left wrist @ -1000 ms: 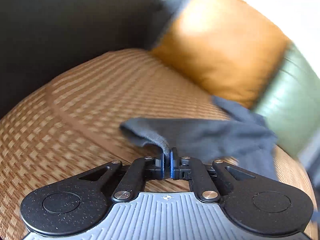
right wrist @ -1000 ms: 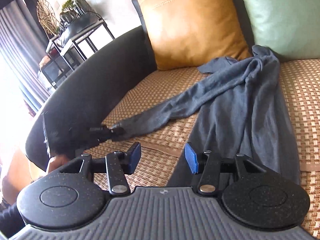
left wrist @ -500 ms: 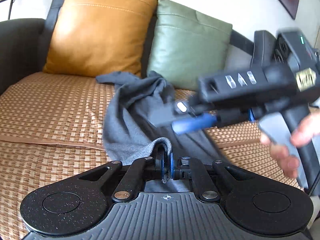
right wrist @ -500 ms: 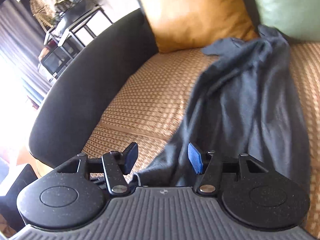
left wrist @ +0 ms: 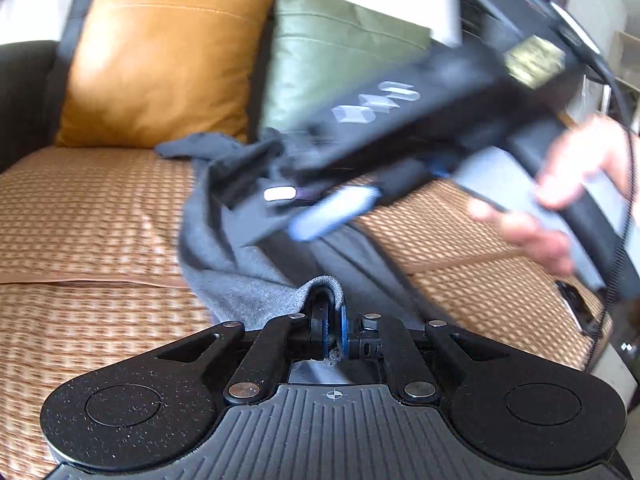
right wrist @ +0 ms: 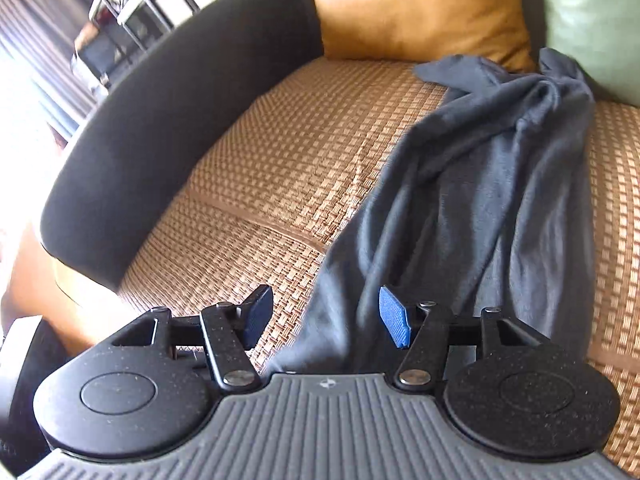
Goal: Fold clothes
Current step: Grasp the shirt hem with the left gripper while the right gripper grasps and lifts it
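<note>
Left gripper (left wrist: 334, 326) is clamped on a folded edge of the grey garment (left wrist: 240, 280), cloth looped over its tip. The garment (right wrist: 480, 184) lies stretched across the woven sofa mat (right wrist: 288, 152), its far end bunched against the orange cushion (left wrist: 160, 60) and green cushion (left wrist: 340, 52). Right gripper (right wrist: 326, 316), held by a hand (left wrist: 560, 200), hangs low over the near cloth, jaws apart and opening, pads not pressing fabric.

It was a home living room: a dark sofa (right wrist: 132, 152) with a woven seat mat (right wrist: 304, 152), and orange (left wrist: 160, 56) and green cushions (left wrist: 340, 60) ahead of the gripper.
</note>
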Available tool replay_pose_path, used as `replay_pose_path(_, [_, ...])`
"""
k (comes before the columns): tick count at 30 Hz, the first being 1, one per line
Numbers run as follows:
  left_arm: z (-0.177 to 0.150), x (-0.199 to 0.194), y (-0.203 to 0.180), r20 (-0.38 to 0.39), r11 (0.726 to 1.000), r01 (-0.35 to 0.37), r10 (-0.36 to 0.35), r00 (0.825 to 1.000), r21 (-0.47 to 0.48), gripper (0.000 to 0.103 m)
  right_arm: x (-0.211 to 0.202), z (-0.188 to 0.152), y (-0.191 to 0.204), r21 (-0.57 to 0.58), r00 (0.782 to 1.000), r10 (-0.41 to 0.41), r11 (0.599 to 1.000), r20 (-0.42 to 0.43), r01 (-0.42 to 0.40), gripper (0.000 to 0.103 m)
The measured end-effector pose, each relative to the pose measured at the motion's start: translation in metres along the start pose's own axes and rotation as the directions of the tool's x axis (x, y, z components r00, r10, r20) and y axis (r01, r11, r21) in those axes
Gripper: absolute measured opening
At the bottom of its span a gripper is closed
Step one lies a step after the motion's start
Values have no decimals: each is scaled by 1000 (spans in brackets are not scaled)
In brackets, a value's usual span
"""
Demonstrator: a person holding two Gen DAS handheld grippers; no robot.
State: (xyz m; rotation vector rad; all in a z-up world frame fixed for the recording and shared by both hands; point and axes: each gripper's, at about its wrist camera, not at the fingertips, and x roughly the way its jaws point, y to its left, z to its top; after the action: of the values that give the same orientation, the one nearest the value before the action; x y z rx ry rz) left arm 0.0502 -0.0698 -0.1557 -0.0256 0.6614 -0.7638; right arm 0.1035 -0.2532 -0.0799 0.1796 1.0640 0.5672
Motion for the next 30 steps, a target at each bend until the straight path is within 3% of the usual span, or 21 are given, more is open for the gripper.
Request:
replay_pose_path(4, [-7,4,-19,-5,998,25,-25,1000,63,2,20,-4,11,-54,994,-30,998,-107,24,64])
replay_pose_path(9, [-6,6,-26,0,996,28,-28,1000,85,2,36,-15,20,-166,970,-149,979,-191,118,63])
replay_pose_path(13, [-1,4,-26,17,997,27,-29,999,77,3,34,-18,21,-194,967,-191,968,-171,157,50])
replay_pose_path(18, [3,3,-31,30,995,30,-33,999,96,3,24,-6,26,-239,967,-236,948,-90,209,51])
replay_pose_path(24, [3,7,-34,23,995,28,-30,999,92,3,49,-7,21,-276,953,-277,932,-122,235,50])
replay_pose_path(25, [3,7,-33,19,995,26,-27,999,92,5,54,-8,18,-273,950,-282,932,-137,237,35])
replay_pose_path(26, [3,7,-32,15,996,23,-24,1000,87,16,54,-8,14,-255,950,-280,937,-142,238,5])
replay_pose_path(27, [4,4,-29,16,997,20,-21,1000,72,26,49,-6,10,-229,953,-275,943,-130,241,5])
replay_pose_path(28, [4,-2,-26,28,999,16,-17,999,48,30,40,-3,6,-194,960,-263,951,-99,241,5])
replay_pose_path(29, [4,-8,-23,41,1000,12,-13,999,24,43,24,1,1,-150,969,-244,960,-45,235,5])
replay_pose_path(30, [6,-15,-18,54,1000,12,-11,998,-2,50,6,6,-6,-105,973,-229,968,9,229,5])
